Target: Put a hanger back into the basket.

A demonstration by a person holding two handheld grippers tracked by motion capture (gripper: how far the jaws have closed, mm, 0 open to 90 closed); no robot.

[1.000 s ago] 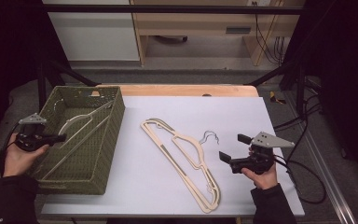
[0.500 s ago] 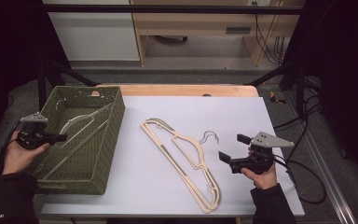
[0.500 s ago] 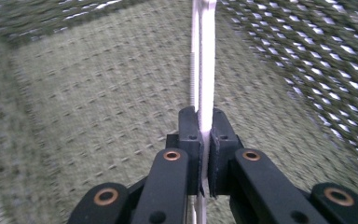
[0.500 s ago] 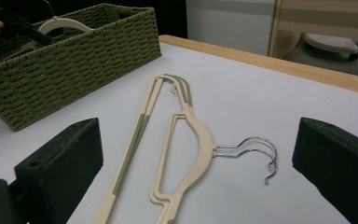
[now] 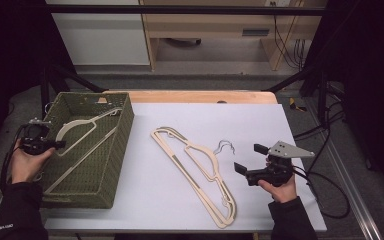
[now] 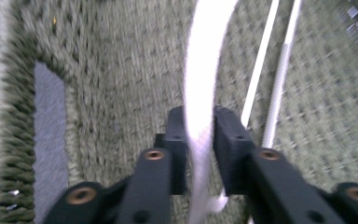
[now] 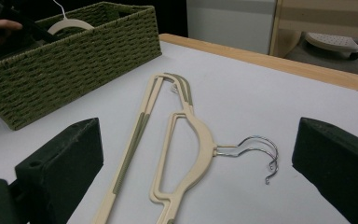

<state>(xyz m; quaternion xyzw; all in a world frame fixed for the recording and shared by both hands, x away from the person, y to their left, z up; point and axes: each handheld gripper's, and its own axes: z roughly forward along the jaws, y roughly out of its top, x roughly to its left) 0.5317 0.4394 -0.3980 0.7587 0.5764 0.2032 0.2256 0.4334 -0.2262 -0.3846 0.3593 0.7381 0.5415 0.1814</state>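
The left claw point(image 5: 60, 145) reaches over the near-left wall of the woven green basket point(image 5: 112, 150), and its jaws have just been opening. The cream hanger point(image 6: 204, 74) inside the basket runs up between them, with a thin gap on either side, so the pads no longer pinch it. Beyond the jaws lie the hanger's thin bar and the basket floor.

The right claw point(image 5: 247, 159) hovers low over the tabletop point(image 5: 260, 120), jaws spread wide with nothing held. Straight ahead of it, between the jaw tips, lie stacked cream hangers point(image 7: 186, 135), their wire hooks point(image 7: 256, 151) pointing toward its right jaw.
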